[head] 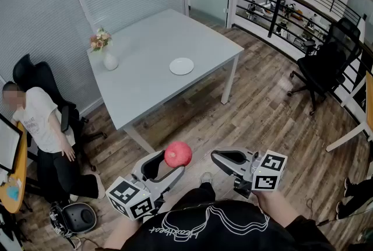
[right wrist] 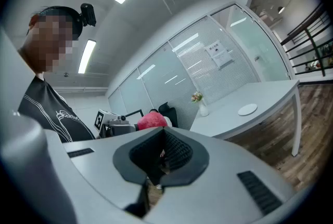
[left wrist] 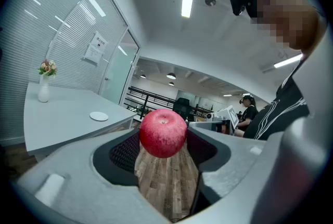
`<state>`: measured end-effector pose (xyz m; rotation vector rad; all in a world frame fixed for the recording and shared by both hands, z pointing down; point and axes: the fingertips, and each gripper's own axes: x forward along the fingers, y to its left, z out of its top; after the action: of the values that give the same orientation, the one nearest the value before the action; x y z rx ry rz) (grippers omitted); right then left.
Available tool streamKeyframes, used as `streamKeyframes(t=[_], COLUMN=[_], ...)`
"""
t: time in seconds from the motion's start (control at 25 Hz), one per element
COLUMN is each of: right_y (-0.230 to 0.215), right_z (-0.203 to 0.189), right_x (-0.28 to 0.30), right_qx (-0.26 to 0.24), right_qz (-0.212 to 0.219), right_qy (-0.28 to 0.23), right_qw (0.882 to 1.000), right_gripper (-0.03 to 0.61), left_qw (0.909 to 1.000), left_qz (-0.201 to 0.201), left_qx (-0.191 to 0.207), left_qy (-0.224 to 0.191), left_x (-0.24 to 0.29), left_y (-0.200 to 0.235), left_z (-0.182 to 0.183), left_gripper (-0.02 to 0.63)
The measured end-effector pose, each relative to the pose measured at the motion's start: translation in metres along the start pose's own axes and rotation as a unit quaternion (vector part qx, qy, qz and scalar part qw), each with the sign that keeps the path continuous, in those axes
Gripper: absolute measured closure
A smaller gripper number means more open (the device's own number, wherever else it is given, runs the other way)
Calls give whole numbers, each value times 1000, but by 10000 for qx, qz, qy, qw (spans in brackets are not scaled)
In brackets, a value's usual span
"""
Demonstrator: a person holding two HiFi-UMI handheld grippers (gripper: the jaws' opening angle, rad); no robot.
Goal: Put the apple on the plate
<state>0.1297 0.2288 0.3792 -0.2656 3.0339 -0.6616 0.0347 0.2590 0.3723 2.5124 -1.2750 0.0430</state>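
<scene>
A red apple [head: 178, 154] is held well above the wooden floor between the jaws of my left gripper [head: 173, 161], which is shut on it. In the left gripper view the apple [left wrist: 163, 133] sits between the dark pads [left wrist: 125, 153] near their tips. The white plate [head: 181, 66] lies on the far grey table [head: 145, 34], some way ahead of both grippers. My right gripper [head: 220, 156] is beside the left one, its jaws together with nothing in them. From the right gripper view I see the apple [right wrist: 151, 120] off to the left and the plate [right wrist: 247, 109] on the table.
A white vase with flowers [head: 108, 56] stands on the table's left side. A person [head: 41, 122] sits in a chair at the left. A black office chair [head: 325, 69] stands at the right, with a railing and shelves [head: 280, 5] behind it.
</scene>
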Motion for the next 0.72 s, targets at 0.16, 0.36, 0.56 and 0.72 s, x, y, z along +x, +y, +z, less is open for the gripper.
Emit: streamKeyframes(t=[0.16,0.36,0.56,0.72], right_y=[0,-1,-15,-32], right_z=[4,14,25,32], right_x=[10,10,8,4], right_qx=[-30,-4,80,170], right_qz=[58,99,7,-212], right_qy=[-20,-100,-215,-340], right_qw=[10000,9999,9997,9991], right_gripper=[571,571,570,569], left_qw=[10000,9998,9997,9997], left_qz=[14,8,-31,-68], left_qx=[92,164,232,204], left_qy=[19,84,78,67], left_x=[0,5,22,34], left_y=[6,5,10,19], left_z=[6,17,27,29], left_gripper=[324,324,324,324])
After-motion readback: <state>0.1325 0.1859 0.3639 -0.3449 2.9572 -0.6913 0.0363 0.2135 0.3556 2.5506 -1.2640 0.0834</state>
